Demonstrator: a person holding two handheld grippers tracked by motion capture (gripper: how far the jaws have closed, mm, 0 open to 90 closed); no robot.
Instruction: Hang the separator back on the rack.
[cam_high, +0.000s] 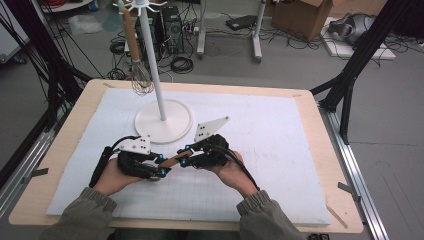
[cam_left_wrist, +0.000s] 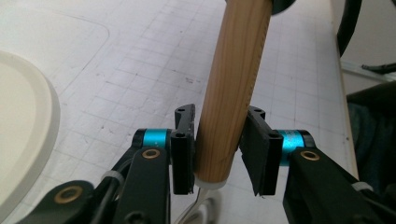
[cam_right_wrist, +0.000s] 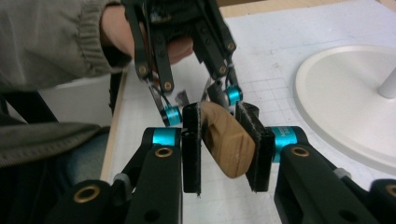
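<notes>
Toward the far left of the table, a wire whisk with a wooden grip hangs from a hook of the white stand, whose round base sits on the white gridded mat just inside the far edge. That hanging whisk suggests what the stand is for: utensils are hung on it by the end of the handle.

Nearer the front edge, left of the middle, the left gripper lies low over the mat, held in the person's left hand. Its jaws are closed on the thick end of a wooden handle; in the left gripper view both pads press the wood just above a pale collar, below which a bit of metal wire shows, so this is likely a second whisk, though its head is hidden.

The handle bridges the two grippers, slanting up toward the right, just in front of the stand's base.

To the right, the right gripper clamps the handle's other, rounded end, both pads flat against it. Holding both ends keeps the utensil steady and lets the person turn it, probably so that one gripper can take a better hold before the handle is lifted to a free hook.
</notes>
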